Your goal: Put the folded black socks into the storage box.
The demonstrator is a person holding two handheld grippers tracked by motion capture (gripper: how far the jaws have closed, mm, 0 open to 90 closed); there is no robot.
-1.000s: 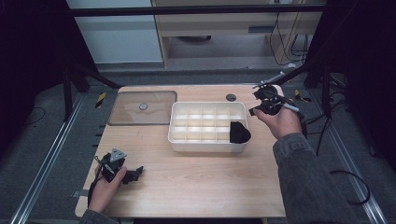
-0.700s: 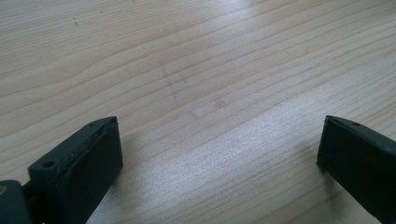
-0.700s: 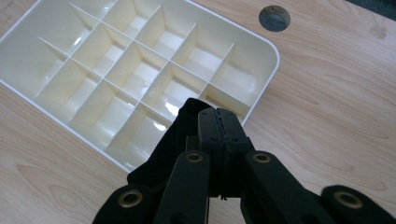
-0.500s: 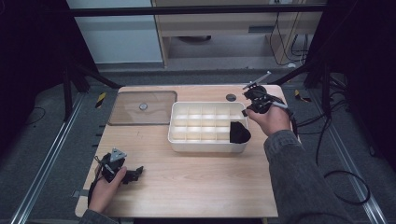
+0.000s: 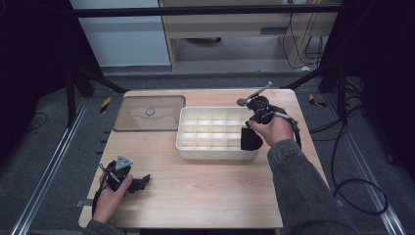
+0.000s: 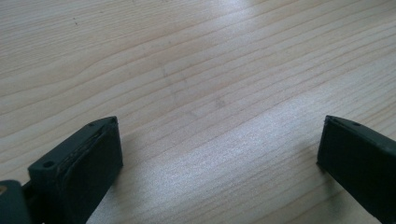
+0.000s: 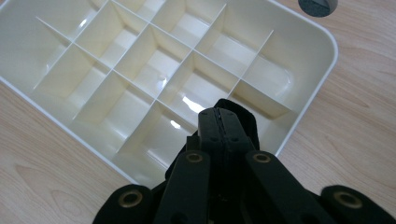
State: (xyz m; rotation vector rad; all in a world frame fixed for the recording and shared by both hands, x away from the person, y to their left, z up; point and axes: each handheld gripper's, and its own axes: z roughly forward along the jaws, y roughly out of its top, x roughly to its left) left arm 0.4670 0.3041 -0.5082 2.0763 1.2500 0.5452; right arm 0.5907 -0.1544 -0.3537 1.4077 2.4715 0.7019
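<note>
A white tray (image 5: 215, 155) split into several compartments stands mid-table; its cells (image 7: 154, 65) look bare. A black soft-looking thing (image 5: 249, 143) fills the near right corner cell. My right gripper (image 5: 254, 129) points down at that cell from the tray's right side. In the right gripper view its jaws (image 7: 217, 112) are pressed together, with the black thing (image 7: 251, 125) bulging just behind the tips. I cannot tell whether a fold of it is pinched. My left gripper (image 5: 142, 181) rests at the table's near left, open (image 6: 219, 149), with bare wood between the jaws.
A clear flat lid (image 5: 149, 113) with a small knob lies left of the tray. A small dark round piece (image 5: 242, 102) sits on the table just behind the tray's far right corner (image 7: 317, 5). Cables trail off the right edge.
The right hand came left and down from beyond the tray's right end to its near right corner. The black thing and the left hand stayed in place.
</note>
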